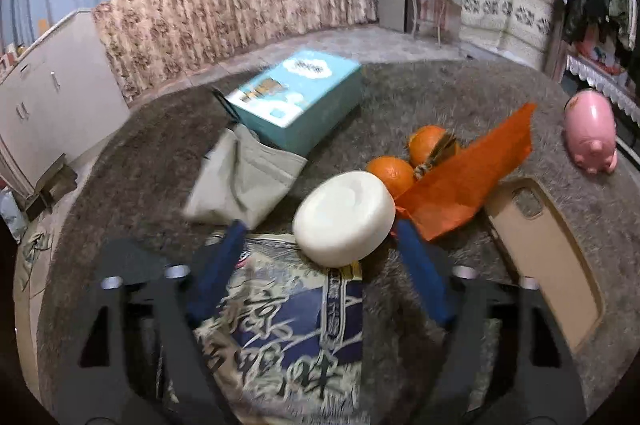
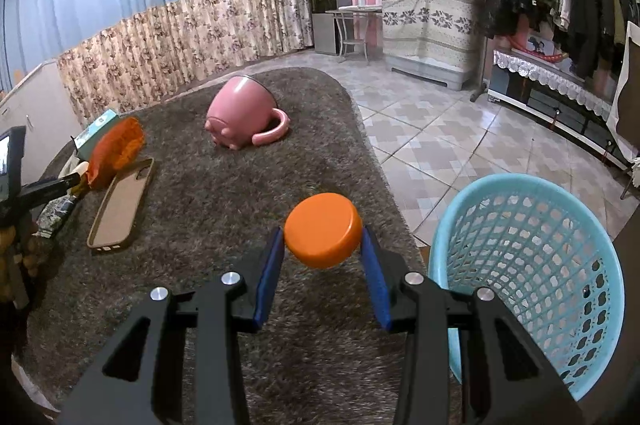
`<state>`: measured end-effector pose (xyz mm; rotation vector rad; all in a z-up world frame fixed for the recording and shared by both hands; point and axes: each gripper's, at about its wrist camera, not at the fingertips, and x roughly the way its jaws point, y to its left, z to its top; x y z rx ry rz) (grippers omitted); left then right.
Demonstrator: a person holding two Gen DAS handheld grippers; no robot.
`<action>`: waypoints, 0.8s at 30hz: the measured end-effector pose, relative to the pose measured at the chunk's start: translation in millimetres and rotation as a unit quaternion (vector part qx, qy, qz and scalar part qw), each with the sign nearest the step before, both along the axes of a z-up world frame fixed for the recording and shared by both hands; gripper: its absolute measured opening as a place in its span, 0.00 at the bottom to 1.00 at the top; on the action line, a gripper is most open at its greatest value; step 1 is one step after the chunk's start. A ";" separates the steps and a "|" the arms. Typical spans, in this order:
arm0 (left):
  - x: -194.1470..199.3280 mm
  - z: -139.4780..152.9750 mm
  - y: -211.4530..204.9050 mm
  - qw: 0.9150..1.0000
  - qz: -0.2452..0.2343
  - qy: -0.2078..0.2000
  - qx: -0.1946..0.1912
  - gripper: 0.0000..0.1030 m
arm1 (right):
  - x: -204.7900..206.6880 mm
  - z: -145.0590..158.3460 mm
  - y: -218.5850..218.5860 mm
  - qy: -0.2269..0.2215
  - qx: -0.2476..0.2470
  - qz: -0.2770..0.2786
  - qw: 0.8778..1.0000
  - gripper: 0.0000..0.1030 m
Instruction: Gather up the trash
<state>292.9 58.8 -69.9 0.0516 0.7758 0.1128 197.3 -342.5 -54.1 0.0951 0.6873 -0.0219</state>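
Observation:
My left gripper (image 1: 322,225) is open over the grey shaggy table cover (image 1: 440,97). A white round lid (image 1: 344,217) lies between its blue fingers, with a gap on the left side. The lid rests on a flat printed packet (image 1: 280,325) with blue and white lettering. Just behind it lies a sheet of orange paper (image 1: 472,177) beside two oranges (image 1: 392,173). My right gripper (image 2: 322,237) is shut on an orange round cap (image 2: 322,235), held above the table's right edge. A light blue mesh basket (image 2: 540,257) stands on the floor just to its right.
A tan phone case (image 1: 548,261) lies right of the paper. A pink pig mug (image 2: 244,115) lies on its side farther back. A teal box (image 1: 304,93) and a grey cloth pouch (image 1: 248,177) sit at the back left. Tiled floor (image 2: 420,129) lies beyond the table.

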 end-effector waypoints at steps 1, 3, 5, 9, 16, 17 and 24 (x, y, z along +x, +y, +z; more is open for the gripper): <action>2.7 -3.3 -1.5 1.000 -0.003 0.007 0.003 0.61 | 1.0 1.0 -0.6 0.001 -0.001 0.000 1.000 0.39; 3.7 -6.8 -4.9 1.000 -0.006 0.008 0.009 0.61 | 1.9 1.1 -1.5 0.002 -0.001 -0.003 1.000 0.39; 6.5 -7.9 -6.2 1.000 -0.004 0.007 0.012 0.51 | 2.7 1.8 -1.8 0.002 0.001 -0.005 1.000 0.39; 6.8 -5.1 0.9 1.000 0.004 0.000 0.001 0.25 | 3.5 3.3 -2.0 0.001 -0.002 -0.002 1.000 0.39; -7.5 13.8 3.2 0.999 -0.013 -0.043 0.005 0.10 | -0.5 8.9 -4.3 -0.010 0.002 -0.002 1.000 0.39; -9.8 17.7 1.9 0.999 -0.013 -0.047 0.007 0.10 | -1.4 9.1 -4.4 -0.012 0.004 -0.002 1.000 0.39; -36.4 62.7 -28.1 0.995 -0.029 -0.094 0.020 0.10 | -12.9 17.9 -15.7 -0.030 0.014 -0.015 0.999 0.39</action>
